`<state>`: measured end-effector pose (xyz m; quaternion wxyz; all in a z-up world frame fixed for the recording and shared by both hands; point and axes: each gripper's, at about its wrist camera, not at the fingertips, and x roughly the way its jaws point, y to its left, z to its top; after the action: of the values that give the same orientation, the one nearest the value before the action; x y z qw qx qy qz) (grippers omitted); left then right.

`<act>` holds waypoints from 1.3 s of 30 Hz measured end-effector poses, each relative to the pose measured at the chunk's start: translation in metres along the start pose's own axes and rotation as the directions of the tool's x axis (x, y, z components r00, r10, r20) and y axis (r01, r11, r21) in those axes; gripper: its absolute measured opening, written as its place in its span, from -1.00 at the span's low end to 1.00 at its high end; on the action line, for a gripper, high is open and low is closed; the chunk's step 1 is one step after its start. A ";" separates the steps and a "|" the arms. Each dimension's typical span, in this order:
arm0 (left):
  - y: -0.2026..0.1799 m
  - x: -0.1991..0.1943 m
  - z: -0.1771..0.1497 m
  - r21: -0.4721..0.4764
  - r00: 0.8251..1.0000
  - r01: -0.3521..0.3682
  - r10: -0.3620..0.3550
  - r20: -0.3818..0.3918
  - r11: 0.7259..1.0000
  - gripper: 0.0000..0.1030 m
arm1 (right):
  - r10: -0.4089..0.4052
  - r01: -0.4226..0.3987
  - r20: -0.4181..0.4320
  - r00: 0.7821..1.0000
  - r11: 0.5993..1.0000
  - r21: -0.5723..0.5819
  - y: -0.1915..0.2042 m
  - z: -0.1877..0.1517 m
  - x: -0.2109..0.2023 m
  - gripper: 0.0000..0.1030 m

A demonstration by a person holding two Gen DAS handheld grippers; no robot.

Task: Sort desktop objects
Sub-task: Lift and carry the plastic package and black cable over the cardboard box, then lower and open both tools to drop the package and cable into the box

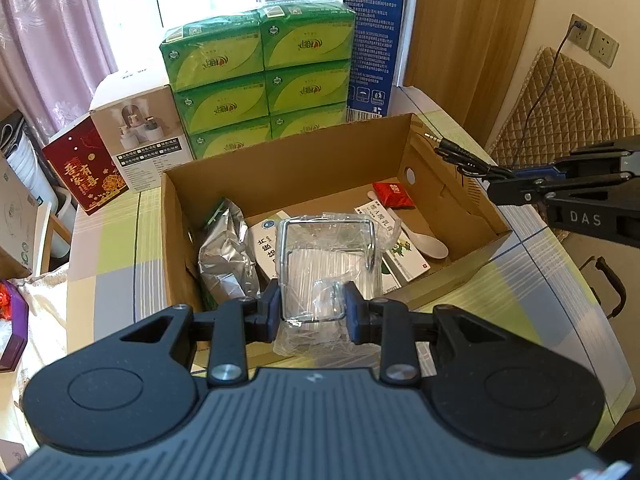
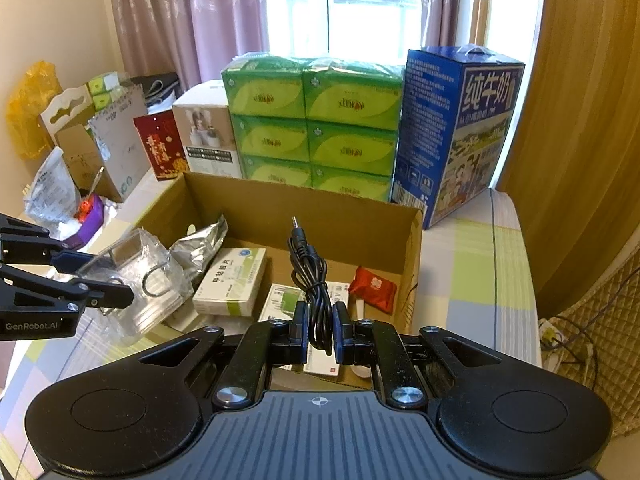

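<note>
Left gripper (image 1: 311,312) sits low centre in the left wrist view, jaws narrowed on a clear plastic bag (image 1: 320,276) with a wire frame (image 1: 326,240) inside; bag hangs over the near edge of the cardboard box (image 1: 288,160). In the right wrist view the same gripper (image 2: 100,276) enters from the left edge, bag (image 2: 144,276) at its tips over the box's left side.

Right gripper (image 2: 320,330) is low centre in its own view, jaws pinched close on a coiled black audio cable (image 2: 310,276); the plug points up, above the box interior. In the left wrist view it (image 1: 496,182) comes in from the right edge, cable (image 1: 456,156) sticking out toward upper left, over the box's right wall.

Box contents: foil pouch (image 1: 228,252) at left, white medicine box (image 2: 232,280) beside it, red packet (image 1: 394,195) at right, white spoon (image 1: 424,240) near the packet, flat white-green carton (image 1: 404,256) partly under the bag.

Behind the box, top of frame: green tissue packs (image 1: 260,80) stacked, blue milk carton (image 2: 456,136) to their right, red box (image 1: 86,172) and white box (image 1: 148,136) to their left. All stand on a checked tablecloth (image 1: 116,240).
</note>
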<state>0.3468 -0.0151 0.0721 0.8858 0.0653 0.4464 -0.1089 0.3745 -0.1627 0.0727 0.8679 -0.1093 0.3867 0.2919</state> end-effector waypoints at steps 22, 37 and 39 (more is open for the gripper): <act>0.025 0.042 0.035 -0.066 0.999 0.013 -0.016 -0.039 0.998 -0.49 | 0.006 -0.006 -0.045 0.999 1.000 -0.008 -0.005 0.030 0.039 -0.83; 0.016 0.087 0.043 -0.111 0.996 0.040 -0.047 -0.069 0.993 -0.49 | 0.009 -0.004 -0.105 0.994 0.999 0.052 -0.024 0.028 0.072 -0.83; 0.016 0.092 0.042 -0.115 0.996 0.039 -0.047 -0.072 0.993 -0.49 | 0.009 -0.004 -0.108 0.994 0.999 0.052 -0.023 0.027 0.074 -0.83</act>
<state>0.4364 -0.0211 0.0234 0.8683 0.0091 0.4858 -0.0999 0.4436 -0.1395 0.0357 0.8474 -0.1010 0.4408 0.2783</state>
